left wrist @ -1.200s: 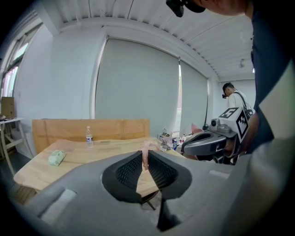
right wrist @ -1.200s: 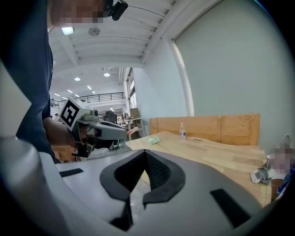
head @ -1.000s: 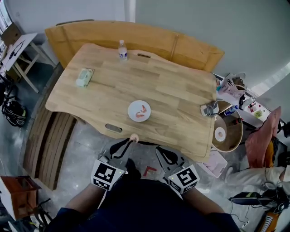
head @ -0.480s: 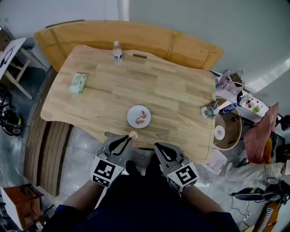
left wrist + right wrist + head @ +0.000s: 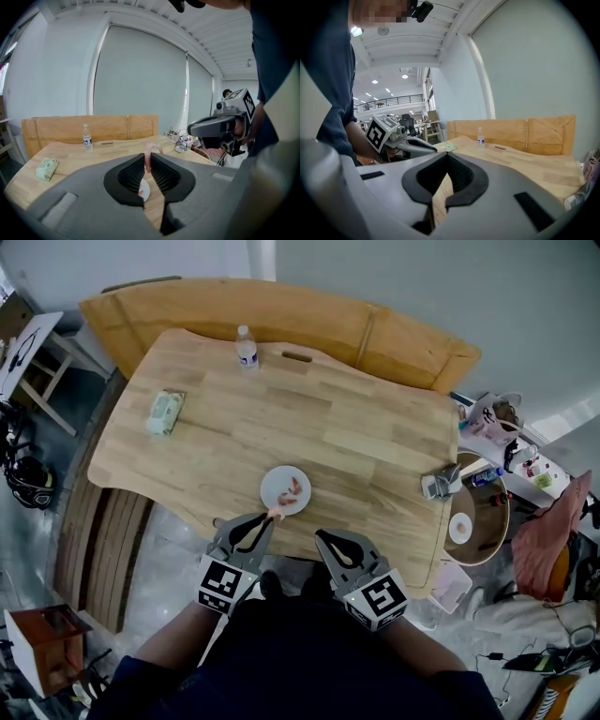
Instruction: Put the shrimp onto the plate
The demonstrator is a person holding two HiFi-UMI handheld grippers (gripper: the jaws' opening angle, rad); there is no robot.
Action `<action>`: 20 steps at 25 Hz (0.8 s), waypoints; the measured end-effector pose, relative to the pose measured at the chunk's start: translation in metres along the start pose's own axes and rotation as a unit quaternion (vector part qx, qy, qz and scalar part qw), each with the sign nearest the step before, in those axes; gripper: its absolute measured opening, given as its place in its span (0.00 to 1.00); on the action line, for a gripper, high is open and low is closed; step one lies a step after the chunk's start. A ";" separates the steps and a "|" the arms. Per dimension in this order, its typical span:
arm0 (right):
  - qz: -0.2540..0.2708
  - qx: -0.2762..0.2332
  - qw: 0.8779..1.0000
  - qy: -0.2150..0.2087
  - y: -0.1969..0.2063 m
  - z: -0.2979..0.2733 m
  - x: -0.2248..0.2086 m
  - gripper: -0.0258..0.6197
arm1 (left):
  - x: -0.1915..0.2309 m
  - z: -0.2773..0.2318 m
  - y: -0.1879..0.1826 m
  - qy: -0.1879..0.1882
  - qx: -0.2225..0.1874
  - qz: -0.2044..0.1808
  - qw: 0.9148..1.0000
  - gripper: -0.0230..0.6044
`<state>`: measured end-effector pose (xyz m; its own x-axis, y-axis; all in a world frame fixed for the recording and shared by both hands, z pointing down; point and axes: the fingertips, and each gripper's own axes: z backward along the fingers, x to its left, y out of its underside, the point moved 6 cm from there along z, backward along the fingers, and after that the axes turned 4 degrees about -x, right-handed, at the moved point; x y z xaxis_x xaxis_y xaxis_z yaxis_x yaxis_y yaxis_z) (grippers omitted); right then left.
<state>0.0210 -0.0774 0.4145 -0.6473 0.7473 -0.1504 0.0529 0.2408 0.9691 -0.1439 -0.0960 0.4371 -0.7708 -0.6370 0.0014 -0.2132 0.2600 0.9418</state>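
A white plate (image 5: 281,487) sits near the front edge of the wooden table (image 5: 356,427), with one pink shrimp (image 5: 296,488) lying on it. My left gripper (image 5: 272,516) is shut on a second shrimp (image 5: 277,513) and hovers at the plate's near rim. In the left gripper view that shrimp (image 5: 151,150) sticks up from between the jaws, and a bit of the plate (image 5: 145,190) shows below them. My right gripper (image 5: 319,534) hangs just off the table's front edge, to the right of the plate. It is shut with nothing in it (image 5: 447,157).
A water bottle (image 5: 247,346) stands at the table's far edge and a green packet (image 5: 164,411) lies at the left. A small grey object (image 5: 439,485) sits at the right edge. A wooden bench (image 5: 281,310) runs behind; a round side table (image 5: 480,517) stands right.
Both grippers have moved forward toward the table. The left one has carried its shrimp from off the table's front edge up to the plate's near rim.
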 end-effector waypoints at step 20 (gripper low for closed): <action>-0.045 0.037 0.998 0.009 0.037 0.012 -0.057 0.05 | 0.050 -0.101 0.097 -0.031 0.085 -0.004 0.996 0.11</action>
<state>0.0693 -0.1039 0.4563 -0.6650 0.7098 -0.2322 0.0493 0.3520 0.9347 -0.1427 -0.1756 0.5623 -0.8036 -0.5943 -0.0316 -0.3137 0.3779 0.8711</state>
